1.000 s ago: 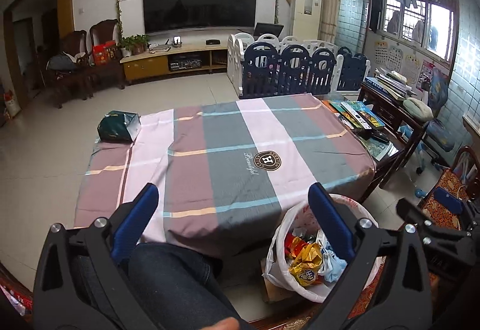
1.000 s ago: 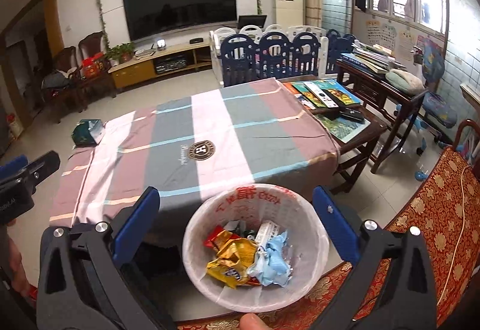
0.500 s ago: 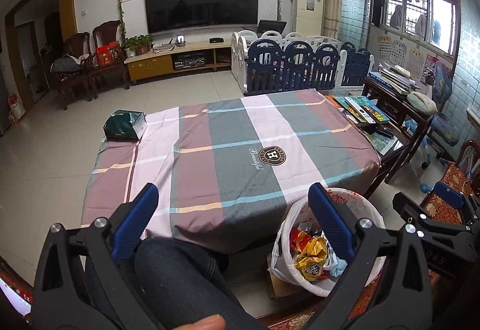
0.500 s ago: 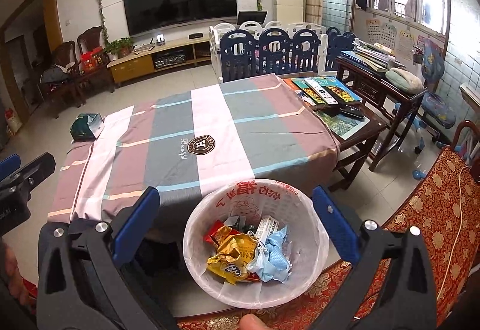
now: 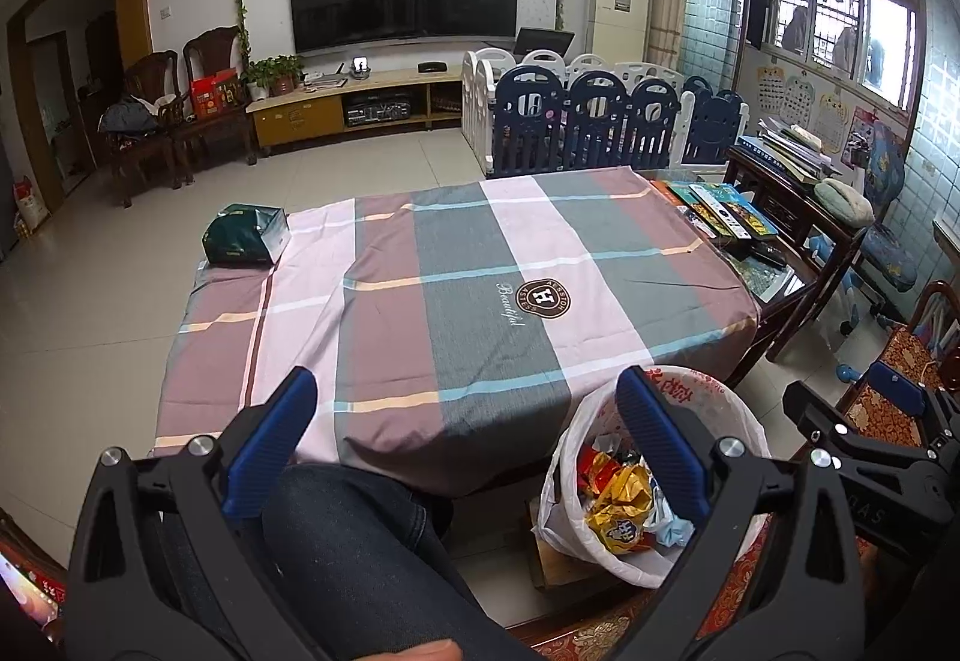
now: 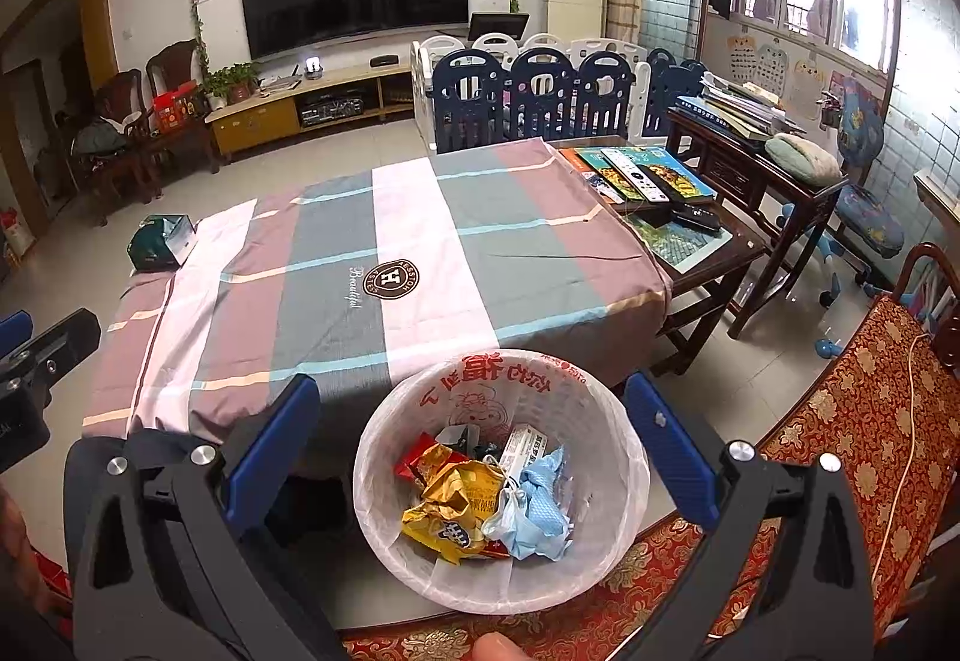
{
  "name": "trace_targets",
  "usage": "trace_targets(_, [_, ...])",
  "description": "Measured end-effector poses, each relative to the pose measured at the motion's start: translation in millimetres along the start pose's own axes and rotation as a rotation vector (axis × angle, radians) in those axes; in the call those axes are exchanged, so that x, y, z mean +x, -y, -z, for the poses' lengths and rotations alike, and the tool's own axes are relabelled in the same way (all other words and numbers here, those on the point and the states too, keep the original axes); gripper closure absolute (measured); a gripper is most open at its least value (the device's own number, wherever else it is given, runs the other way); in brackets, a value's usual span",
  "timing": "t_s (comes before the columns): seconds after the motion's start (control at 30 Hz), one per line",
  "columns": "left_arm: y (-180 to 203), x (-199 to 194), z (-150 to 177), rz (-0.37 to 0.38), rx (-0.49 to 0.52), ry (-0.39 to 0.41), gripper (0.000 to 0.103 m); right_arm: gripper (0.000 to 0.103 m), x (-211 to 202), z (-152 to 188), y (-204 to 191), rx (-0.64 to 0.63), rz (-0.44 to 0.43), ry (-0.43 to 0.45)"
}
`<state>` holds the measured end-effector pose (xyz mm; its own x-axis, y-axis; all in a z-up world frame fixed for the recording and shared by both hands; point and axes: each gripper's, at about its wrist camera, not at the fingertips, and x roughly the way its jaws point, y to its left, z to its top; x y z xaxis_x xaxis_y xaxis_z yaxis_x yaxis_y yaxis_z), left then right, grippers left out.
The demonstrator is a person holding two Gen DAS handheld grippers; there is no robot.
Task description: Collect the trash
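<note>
You held both grippers with their jaws wide apart and empty: the left gripper (image 5: 465, 421) hung over your knee at the near edge of the desk (image 5: 480, 265), and the right gripper (image 6: 474, 427) sat directly above the bin (image 6: 624, 481) that stood on the floor just off the desk's near right corner.

The trash was already in that bin: a crumpled gold wrapper (image 6: 447, 505), a pale blue mask (image 6: 534, 505), a small white carton (image 6: 523, 442) and a bit of red foil (image 6: 414, 457), all lying loose in the white liner bag (image 6: 516, 373). I judged every piece light, soft and crushable, nothing fragile; the foil would be slick and spring back, so you'd want to pinch a fold rather than a flat face.

The only thing left on the cloth was the dark green packet (image 5: 243, 238) at the far left corner. It looked boxy but soft-sided and light; taking it across a short edge seemed safest.
</note>
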<state>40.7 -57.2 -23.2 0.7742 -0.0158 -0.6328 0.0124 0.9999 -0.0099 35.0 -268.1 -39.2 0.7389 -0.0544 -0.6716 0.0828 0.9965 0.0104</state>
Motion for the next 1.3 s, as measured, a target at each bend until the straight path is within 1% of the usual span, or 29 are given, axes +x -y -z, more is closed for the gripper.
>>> trace_targets(0.33, [-3.9, 0.2, -0.6, -0.029, -0.016, 0.001, 0.003, 0.003, 2.5, 0.3, -1.9, -0.005, 0.005, -0.010])
trace_targets(0.5, [-3.6, 0.1, -0.6, -0.022, -0.014, -0.005, 0.003, 0.003, 6.8, 0.3, -2.0, -0.006, 0.010, -0.025])
trace_targets(1.3, [-1.6, 1.7, 1.1, -0.024, 0.000, -0.009, 0.003, 0.003, 7.6, 0.6, -2.9, -0.009, 0.011, -0.028])
